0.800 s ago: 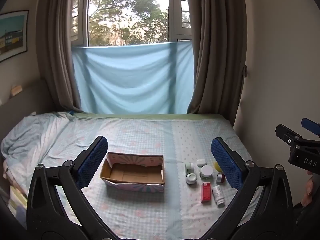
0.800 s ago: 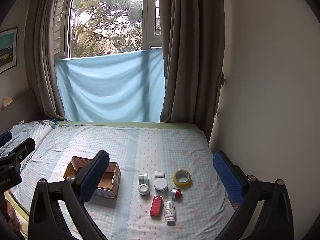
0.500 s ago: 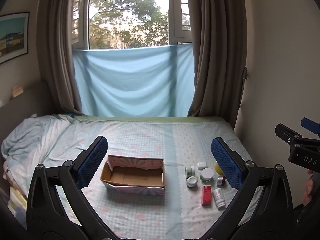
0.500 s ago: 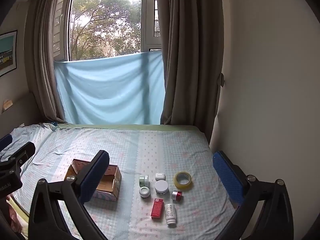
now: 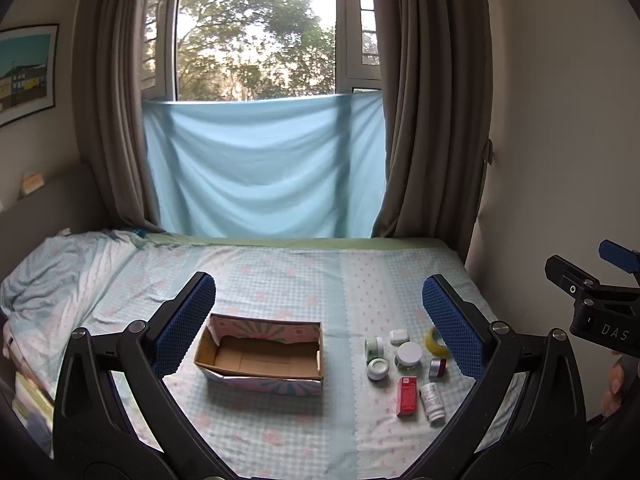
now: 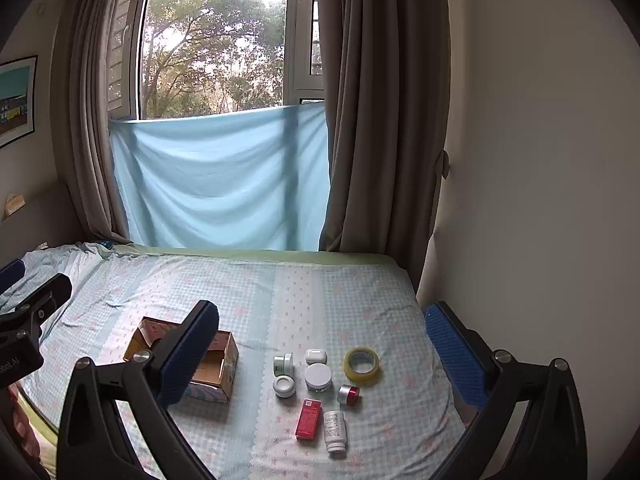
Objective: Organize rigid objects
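So, from the left wrist view, the left hand-held gripper [image 5: 318, 320] was spread wide with nothing between its blue pads, hanging above the bed [image 5: 280, 276]. The open cardboard box [image 5: 260, 356] sat almost straight ahead, its long axis running left to right, and it looked empty. The little items were off to the right: a red box [image 5: 407, 396] and a white bottle [image 5: 432, 397] lying side by side nearest the camera, both pointing near to far, with small jars [image 5: 408, 354] and a tape roll [image 5: 434, 340] behind them.

From the right wrist view, the right hand-held gripper [image 6: 322, 340] was also fully spread and holding nothing. Here the cluster lay dead ahead between the fingers, red box [image 6: 308, 418] and white bottle [image 6: 334, 426] nearest, tape roll [image 6: 361, 363] to the far right, cardboard box [image 6: 218, 364] off to the left, partly behind the left pad. My guess is the right one was better placed for a first pick, the left for the box side.

Room-wise: checkered bedsheet, rumpled at the far left, brown curtains [image 6: 384, 120], a blue cloth [image 6: 220, 176] hung over the lower window, plain wall on the right.
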{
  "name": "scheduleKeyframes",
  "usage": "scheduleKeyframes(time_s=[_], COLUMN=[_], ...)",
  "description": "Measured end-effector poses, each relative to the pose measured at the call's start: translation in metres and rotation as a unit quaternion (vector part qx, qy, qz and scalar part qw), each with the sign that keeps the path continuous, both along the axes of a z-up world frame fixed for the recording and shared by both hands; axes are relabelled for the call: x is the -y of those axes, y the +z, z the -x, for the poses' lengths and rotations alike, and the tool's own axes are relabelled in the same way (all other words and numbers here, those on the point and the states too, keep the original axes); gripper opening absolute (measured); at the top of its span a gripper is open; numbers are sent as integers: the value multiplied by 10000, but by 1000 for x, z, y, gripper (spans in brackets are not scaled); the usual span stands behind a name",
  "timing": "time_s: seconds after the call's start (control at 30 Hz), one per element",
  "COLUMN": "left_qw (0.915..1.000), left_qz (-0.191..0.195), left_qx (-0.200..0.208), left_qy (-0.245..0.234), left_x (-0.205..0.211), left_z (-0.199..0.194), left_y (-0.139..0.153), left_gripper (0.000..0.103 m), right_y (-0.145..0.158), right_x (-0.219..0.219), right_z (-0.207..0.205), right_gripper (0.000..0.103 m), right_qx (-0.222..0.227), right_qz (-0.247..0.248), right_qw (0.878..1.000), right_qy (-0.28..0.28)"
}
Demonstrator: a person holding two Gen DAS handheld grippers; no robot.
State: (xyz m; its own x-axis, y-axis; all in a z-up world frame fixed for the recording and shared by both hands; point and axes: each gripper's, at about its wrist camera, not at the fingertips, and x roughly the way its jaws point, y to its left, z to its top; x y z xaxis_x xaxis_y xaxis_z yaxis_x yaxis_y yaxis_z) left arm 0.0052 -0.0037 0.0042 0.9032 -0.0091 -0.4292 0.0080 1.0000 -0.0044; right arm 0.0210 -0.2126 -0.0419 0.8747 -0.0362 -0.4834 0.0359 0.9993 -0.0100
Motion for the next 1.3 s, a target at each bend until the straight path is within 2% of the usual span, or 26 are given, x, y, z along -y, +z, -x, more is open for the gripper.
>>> scheduleKeyframes(time_s=[1.3], left_qw=[9998], left_qz=[-53], left_qx=[-12], left_qy=[-182], left_x=[5], left_z=[-6], left_y=[-5], left_gripper=[103], right_y=[4], right_x=[-3], right_z=[-1], right_gripper=[103], right_qx=[13], right_qz=[-43], right_qw=[10000], right_qy=[-61])
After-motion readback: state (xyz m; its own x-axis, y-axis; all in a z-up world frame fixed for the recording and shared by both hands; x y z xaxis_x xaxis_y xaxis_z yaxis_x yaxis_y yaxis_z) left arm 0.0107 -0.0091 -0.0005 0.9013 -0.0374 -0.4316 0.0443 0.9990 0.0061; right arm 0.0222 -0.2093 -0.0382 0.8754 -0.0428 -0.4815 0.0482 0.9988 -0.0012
